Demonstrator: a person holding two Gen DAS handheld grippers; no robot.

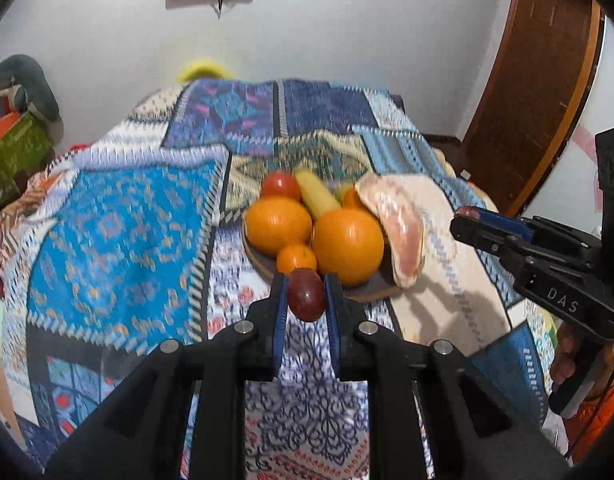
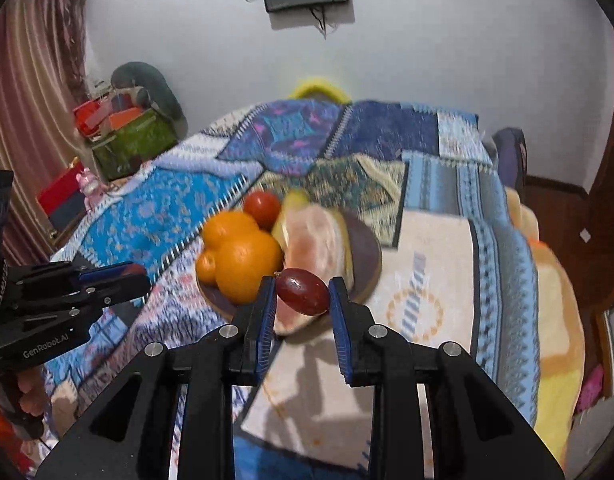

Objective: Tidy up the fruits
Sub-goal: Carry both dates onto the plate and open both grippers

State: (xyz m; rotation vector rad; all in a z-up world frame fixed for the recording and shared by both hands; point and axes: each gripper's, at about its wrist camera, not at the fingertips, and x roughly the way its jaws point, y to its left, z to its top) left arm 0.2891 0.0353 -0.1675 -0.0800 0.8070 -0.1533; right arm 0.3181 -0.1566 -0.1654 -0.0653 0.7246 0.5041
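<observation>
Your left gripper (image 1: 305,294) and right gripper (image 2: 301,291) each have jaws clamped on a red grape above the fruit plate (image 1: 263,266). Squeeze harder and the soft skins could burst or slip free.

Your two fisheye views were evenly and fairly brightly lit, with small glints on the oranges (image 1: 349,240). The patchwork blanket (image 1: 119,232) smeared with motion blur; gripper shadows fell at lower centre, and edges bowed into dark corner vignettes.
</observation>
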